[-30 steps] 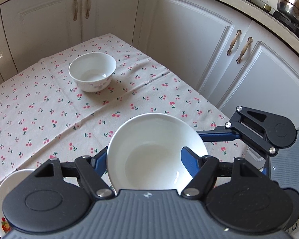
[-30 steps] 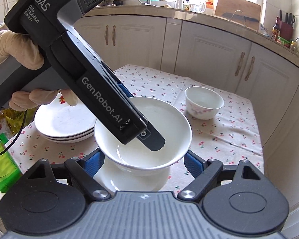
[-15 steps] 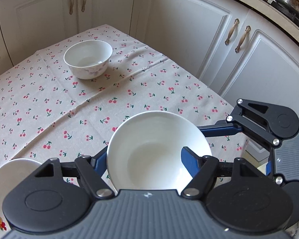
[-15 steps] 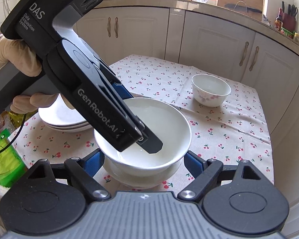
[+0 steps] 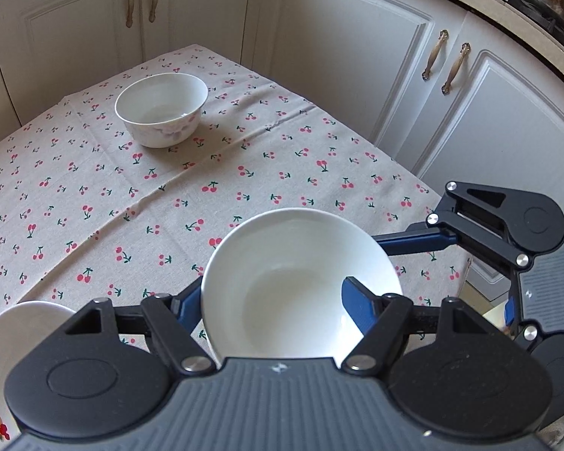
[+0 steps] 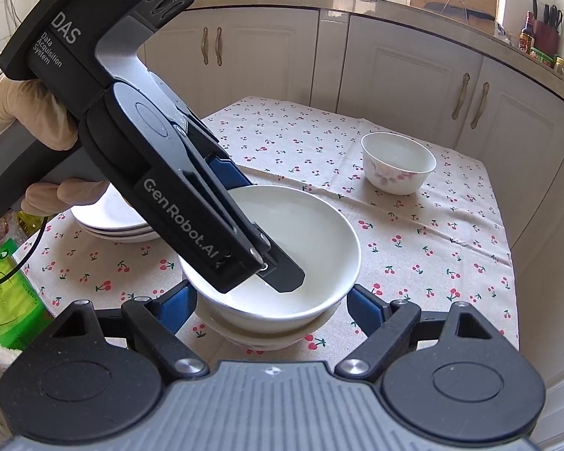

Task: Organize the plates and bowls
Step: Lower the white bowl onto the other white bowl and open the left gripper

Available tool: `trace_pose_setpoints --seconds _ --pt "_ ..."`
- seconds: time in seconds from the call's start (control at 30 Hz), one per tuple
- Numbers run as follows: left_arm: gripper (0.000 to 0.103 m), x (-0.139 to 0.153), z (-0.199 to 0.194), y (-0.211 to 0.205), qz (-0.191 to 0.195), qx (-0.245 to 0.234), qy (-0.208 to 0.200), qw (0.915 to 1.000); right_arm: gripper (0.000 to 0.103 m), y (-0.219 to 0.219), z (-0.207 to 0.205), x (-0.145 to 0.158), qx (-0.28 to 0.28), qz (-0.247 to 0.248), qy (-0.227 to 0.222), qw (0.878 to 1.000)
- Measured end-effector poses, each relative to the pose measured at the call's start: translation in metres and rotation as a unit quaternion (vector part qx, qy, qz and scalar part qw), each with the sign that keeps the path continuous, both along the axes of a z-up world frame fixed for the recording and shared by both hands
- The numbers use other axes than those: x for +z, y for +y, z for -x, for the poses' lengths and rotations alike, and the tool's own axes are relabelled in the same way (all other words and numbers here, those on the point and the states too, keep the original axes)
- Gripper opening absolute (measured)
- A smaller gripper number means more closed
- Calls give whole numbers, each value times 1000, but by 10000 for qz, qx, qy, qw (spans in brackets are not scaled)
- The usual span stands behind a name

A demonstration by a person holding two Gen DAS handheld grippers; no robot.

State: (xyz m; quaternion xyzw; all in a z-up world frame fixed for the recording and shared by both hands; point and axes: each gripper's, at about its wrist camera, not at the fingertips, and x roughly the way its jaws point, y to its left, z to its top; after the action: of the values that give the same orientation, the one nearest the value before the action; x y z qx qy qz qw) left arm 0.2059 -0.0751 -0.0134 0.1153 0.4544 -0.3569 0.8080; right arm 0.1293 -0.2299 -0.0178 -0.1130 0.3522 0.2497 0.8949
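My left gripper (image 5: 272, 297) is shut on a plain white bowl (image 5: 293, 282), with one finger inside it and the other outside its wall. In the right wrist view this bowl (image 6: 312, 248) sits nested in a second white bowl (image 6: 267, 332) on the cherry-print cloth. My right gripper (image 6: 270, 308) is open, its blue fingers on either side of the lower bowl, with a gap showing on the right. A gloved hand (image 6: 26, 120) holds the left gripper's handle.
A small floral bowl (image 5: 161, 112) stands alone at the far side of the table (image 5: 94, 206). A stack of white plates (image 6: 109, 221) lies at the left, partly behind the left gripper. A green packet (image 6: 3, 300) is off the table's left edge. Cabinets surround the table.
The held bowl has sunk from above the lower bowl until it nests in it. Both grippers kept their openings.
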Motion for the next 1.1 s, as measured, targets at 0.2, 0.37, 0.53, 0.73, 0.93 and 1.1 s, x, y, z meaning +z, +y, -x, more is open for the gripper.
trace_pose_setpoints --seconds 0.2,0.37,0.53,0.73,0.93,1.1 --pt "75 -1 0 0 -7 -16 -34 10000 90 0 -2 -1 -2 -22 19 10000" --pt "75 0 -1 0 -4 -49 -49 10000 90 0 -2 -3 -10 -47 43 10000" --pt "75 -2 -2 -1 -35 -50 -67 10000 90 2 -2 -5 24 -11 53 10000" --pt "76 1 -3 3 26 -43 -123 9999 95 2 1 -4 44 -46 -62 10000" --pt "77 8 -2 11 132 50 -218 9997 103 -3 5 8 -23 -167 -314 9994" --pt "77 11 2 22 260 173 -239 9992 103 -9 0 6 -295 -183 -336 9988"
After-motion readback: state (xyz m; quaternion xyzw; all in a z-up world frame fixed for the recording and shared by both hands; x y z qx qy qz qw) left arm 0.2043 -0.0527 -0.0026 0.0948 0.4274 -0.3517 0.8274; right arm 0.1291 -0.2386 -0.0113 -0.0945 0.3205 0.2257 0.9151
